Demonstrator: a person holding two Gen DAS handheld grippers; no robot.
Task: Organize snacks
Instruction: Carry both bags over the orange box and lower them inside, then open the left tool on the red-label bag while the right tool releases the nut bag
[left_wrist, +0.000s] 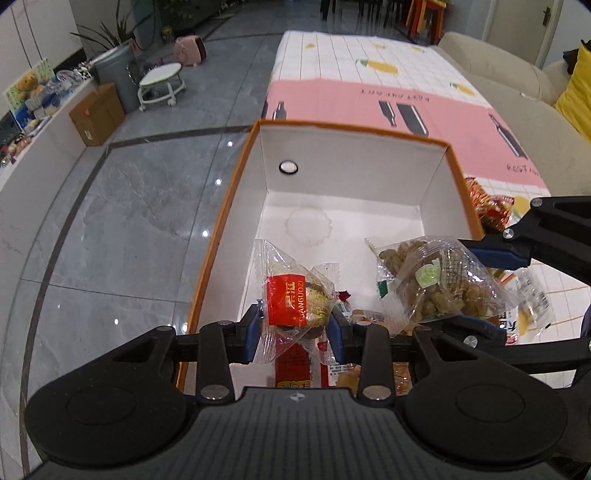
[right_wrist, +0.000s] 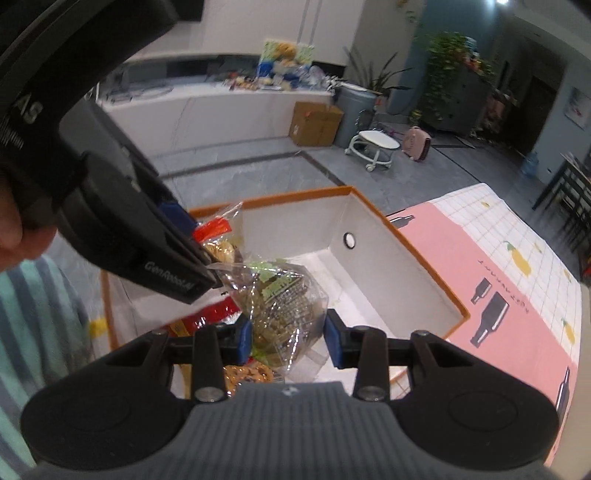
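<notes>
Red-label snack: a clear packet with a red band (left_wrist: 286, 306) sat pinched between the blue pads of the left gripper (left_wrist: 295, 326), held above the near end of the box, seemingly so it could be dropped inside.
Brown-nugget snack: a clear bag of brown pieces (left_wrist: 436, 280) hung over the right side of the box interior, carried by the right gripper (right_wrist: 289, 341).
Left gripper: closed on the red-label packet, both pads touching the wrapper.
Right gripper: its 2 pads (right_wrist: 244, 339) flanked the nugget bag; the left pad pressed the plastic, while the right one showed a gap, so the grip looked loose or partly released.
Box: an orange-edged white box (left_wrist: 354, 177) stood open-topped, its far half bare, with several packets (left_wrist: 295, 373) already lying at the near end.
Loose snacks: more wrapped items (left_wrist: 491, 206) lay just outside the right wall on the tablecloth (left_wrist: 369, 92).
Judgement: both packets appeared poised for release into the box.
</notes>
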